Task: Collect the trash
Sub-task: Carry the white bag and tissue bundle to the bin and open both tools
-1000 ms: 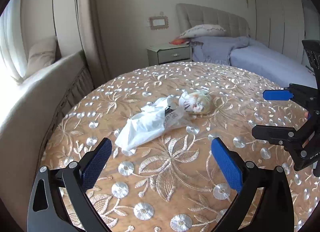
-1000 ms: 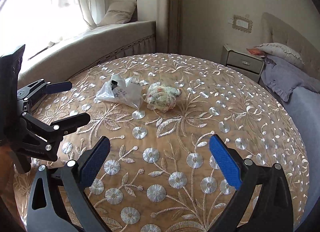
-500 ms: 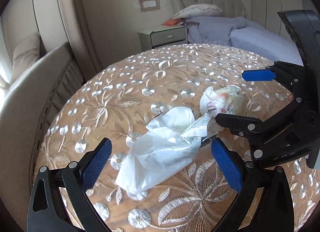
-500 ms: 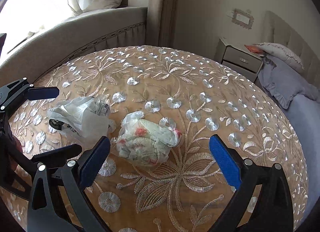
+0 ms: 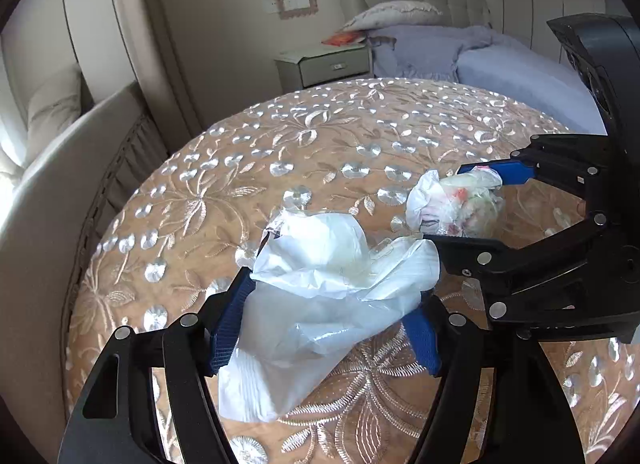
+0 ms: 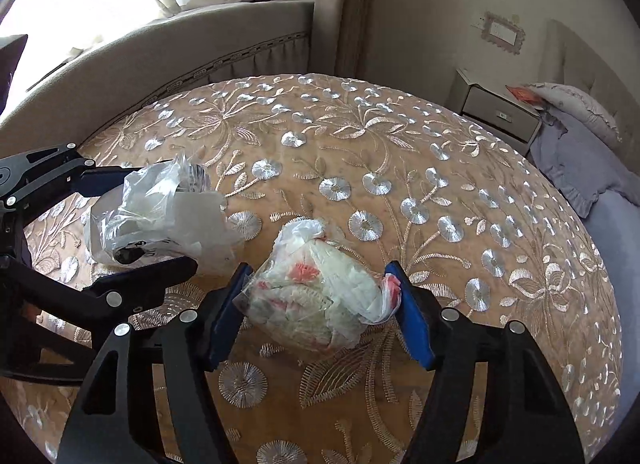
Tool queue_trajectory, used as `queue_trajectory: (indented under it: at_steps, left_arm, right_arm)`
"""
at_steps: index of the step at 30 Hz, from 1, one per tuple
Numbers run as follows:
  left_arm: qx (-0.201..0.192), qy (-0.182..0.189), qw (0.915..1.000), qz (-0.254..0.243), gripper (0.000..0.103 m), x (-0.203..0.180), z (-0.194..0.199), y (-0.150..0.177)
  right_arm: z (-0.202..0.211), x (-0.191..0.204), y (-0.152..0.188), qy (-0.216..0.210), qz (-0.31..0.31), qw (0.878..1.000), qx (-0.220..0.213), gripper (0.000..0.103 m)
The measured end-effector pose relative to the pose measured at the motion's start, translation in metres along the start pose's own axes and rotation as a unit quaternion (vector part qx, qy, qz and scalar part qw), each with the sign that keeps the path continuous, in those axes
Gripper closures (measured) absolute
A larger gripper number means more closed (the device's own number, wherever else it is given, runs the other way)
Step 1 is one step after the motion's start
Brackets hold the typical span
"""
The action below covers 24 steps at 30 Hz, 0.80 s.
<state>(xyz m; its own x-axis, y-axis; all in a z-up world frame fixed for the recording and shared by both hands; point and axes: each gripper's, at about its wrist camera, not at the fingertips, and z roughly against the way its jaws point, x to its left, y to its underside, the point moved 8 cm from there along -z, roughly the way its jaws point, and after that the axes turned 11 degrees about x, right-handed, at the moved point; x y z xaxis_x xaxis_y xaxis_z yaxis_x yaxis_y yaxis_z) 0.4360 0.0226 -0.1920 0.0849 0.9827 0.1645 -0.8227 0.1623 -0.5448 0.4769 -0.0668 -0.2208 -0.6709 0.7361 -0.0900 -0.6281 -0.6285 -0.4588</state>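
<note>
Two pieces of trash lie on the round table with the tan cloth embroidered in silver flowers [image 5: 320, 136], and two grippers have come down on them, one apiece.

The first piece is a crumpled white plastic bag [image 5: 320, 304], loose and flattened, with a dark item showing inside it in the right wrist view [image 6: 160, 220]. The left gripper [image 5: 326, 328] has just been closing around it: its two blue pads now stand about half open, one at each flank of the bag, the plastic bulging over the left pad and draping down between the fingers. The pads touch the plastic on both sides.

The second piece is a knotted clear plastic bag stuffed with white and pink tissue [image 6: 316, 296], a tight rounded bundle sitting just beside the white bag, towards the right. The right gripper [image 6: 320, 308] has likewise just been closing, and its blue pads press against the bundle's two sides at roughly half width — the bundle fills the gap between them. It rests on the cloth, its knot pointing away from the gripper. In the left wrist view the same bundle [image 5: 460, 204] sits between the right gripper's black fingers.

Both bags lie near the middle of the table, close enough that the white bag's edge nearly reaches the right gripper's nearer finger.
</note>
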Motion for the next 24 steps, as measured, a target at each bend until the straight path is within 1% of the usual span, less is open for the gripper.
queue_trajectory:
  at_steps: [1, 4, 6, 8, 13, 18, 24]
  left_arm:
    - [-0.006, -0.003, 1.0000, 0.000, 0.034, -0.005, 0.009, 0.007]
    - [-0.015, 0.024, 0.9995, 0.011, 0.034, -0.023, 0.034, 0.031]
    - [-0.023, 0.028, 0.9991, 0.020, 0.034, -0.034, 0.052, 0.047]
    - [-0.028, 0.044, 0.9984, 0.024, 0.034, -0.049, 0.069, 0.064]
    - [-0.047, 0.070, 0.9964, 0.009, 0.034, -0.095, 0.111, 0.103]
    - [-0.057, 0.082, 0.9949, 0.007, 0.034, -0.129, 0.145, 0.133]
    - [-0.068, 0.078, 0.9945, -0.010, 0.034, -0.165, 0.169, 0.157]
  right_arm:
    - [0.008, 0.002, 0.010, -0.003, -0.001, 1.000, 0.000, 0.035]
    - [0.037, 0.012, 0.045, -0.011, -0.002, 1.000, -0.005, 0.035]
    - [0.060, 0.019, 0.072, -0.015, 0.001, 1.000, -0.011, 0.035]
    - [0.082, 0.024, 0.099, -0.011, 0.002, 1.000, -0.017, 0.035]
    - [0.123, 0.034, 0.164, -0.011, -0.017, 1.000, -0.023, 0.035]
    - [0.147, 0.037, 0.214, -0.001, -0.044, 0.999, -0.032, 0.035]
    - [0.168, 0.026, 0.261, 0.001, -0.093, 0.995, -0.041, 0.035]
